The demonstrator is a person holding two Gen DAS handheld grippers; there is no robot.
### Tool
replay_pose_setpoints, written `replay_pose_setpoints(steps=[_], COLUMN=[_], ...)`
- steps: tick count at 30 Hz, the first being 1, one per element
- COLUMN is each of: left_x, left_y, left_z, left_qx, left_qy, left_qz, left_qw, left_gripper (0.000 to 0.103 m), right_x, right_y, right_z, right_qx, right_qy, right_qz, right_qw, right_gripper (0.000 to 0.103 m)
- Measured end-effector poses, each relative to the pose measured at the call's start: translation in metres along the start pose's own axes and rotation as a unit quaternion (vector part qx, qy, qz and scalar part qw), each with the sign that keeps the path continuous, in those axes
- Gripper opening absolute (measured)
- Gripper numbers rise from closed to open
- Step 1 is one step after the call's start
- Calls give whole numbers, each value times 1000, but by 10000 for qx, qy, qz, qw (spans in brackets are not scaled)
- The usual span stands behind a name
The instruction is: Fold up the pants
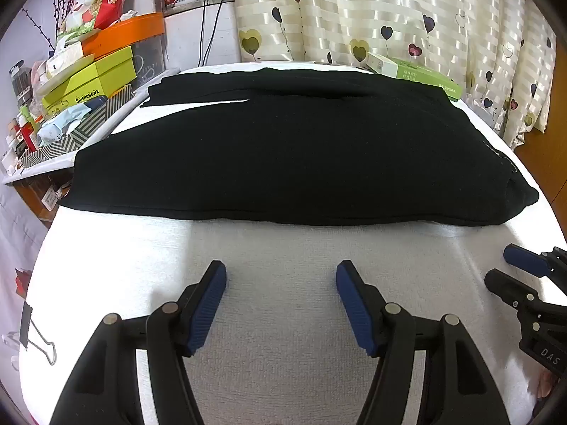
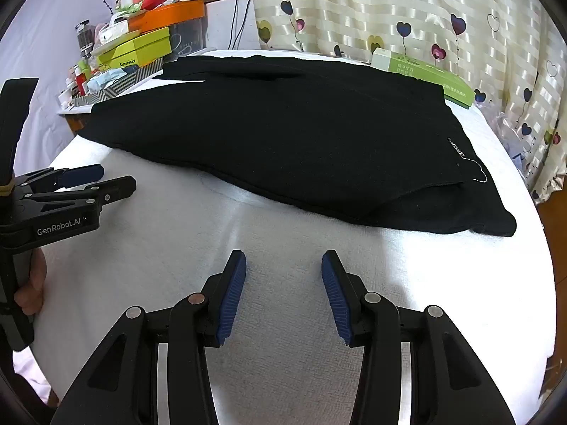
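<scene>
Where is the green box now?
In both views the green box lies at the far right of the white table, behind the black pants, before the curtain.

Light: bright, even, indoor | Glare: white worktop cover (image 1: 283,248) blown out near its edges | Black pants (image 1: 283,148) lost fabric detail | Shadows: soft, faint | Distortion: strong fisheye bending, dark vignette corners | Focus: sharp centrally

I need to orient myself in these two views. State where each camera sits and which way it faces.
Left wrist: on the left gripper, looking forward over the white cloth at the black pants; the right gripper shows at its right edge.
Right wrist: on the right gripper, facing the same way; the left gripper and a hand show at left.
Shared: pants, cloth, curtain, green box.
</scene>
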State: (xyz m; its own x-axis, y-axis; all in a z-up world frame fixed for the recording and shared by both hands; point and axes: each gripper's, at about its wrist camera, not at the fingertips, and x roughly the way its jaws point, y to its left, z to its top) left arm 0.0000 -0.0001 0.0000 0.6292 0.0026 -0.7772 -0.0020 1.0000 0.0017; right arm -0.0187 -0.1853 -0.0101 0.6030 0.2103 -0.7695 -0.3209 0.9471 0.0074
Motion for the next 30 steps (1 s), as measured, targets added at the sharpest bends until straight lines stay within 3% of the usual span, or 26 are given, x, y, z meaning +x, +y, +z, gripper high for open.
replay_pose_setpoints(steps=[30], left_x=[2], left_y=[0], left_z=[1], left_qx=[42], left_qy=[1], left_qz=[55], left_qw=[10000], left_gripper=[68], right_x=[0], right_y=[0], right_z=[0], right_qx=[20], right_qy=[-2], right_qz=[25], right_qw=[10000], right_gripper=[46])
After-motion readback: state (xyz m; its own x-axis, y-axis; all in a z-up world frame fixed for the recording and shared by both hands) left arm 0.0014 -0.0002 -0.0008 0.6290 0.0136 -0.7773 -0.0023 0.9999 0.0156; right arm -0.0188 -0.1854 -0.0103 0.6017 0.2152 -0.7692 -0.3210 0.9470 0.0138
